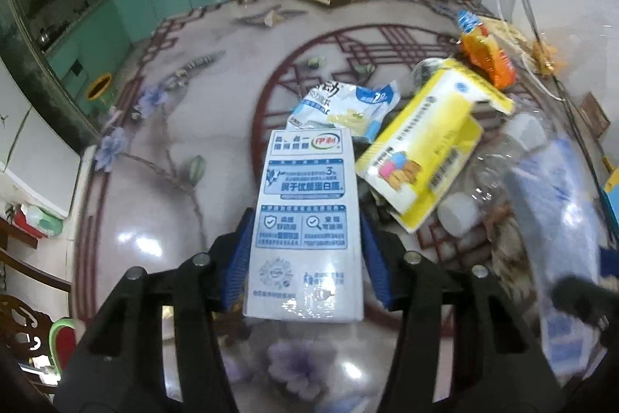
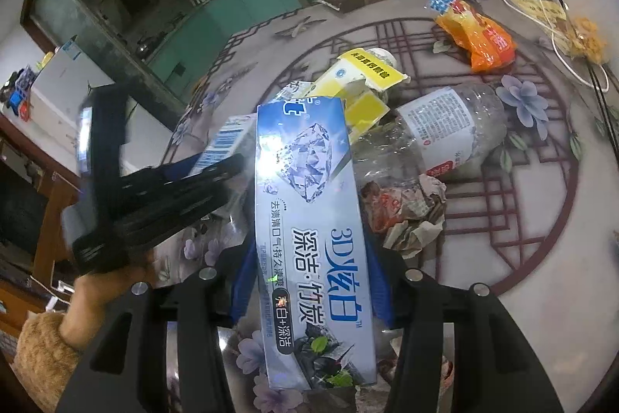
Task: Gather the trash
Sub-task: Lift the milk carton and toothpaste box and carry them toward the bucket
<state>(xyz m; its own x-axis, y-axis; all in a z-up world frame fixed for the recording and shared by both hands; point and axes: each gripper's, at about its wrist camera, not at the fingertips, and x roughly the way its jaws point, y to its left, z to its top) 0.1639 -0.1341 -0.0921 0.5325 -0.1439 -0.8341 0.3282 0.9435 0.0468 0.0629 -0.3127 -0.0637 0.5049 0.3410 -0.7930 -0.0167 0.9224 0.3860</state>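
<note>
Already both tools are loaded: the left gripper [image 1: 305, 239] has its blue pads pinching a white milk carton [image 1: 305, 219] lengthwise between the fingers, and the right gripper [image 2: 309, 266] clamps a glossy toothpaste box [image 2: 309, 227] the same way. Beyond the fingertips, plenty seems left on the table [image 1: 185, 227]: a yellow box [image 1: 421, 149], a clear bottle [image 2: 445, 126], an orange wrapper [image 2: 479, 41], crumpled paper [image 2: 410, 211]. No bin shows.

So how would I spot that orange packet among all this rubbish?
Start at the round table with its dark red lattice circle. Beyond the clear plastic bottle, near the far rim, lies the orange wrapper, apart from the pile. It alone is bright orange, crumpled, with a blue-white end.
</note>
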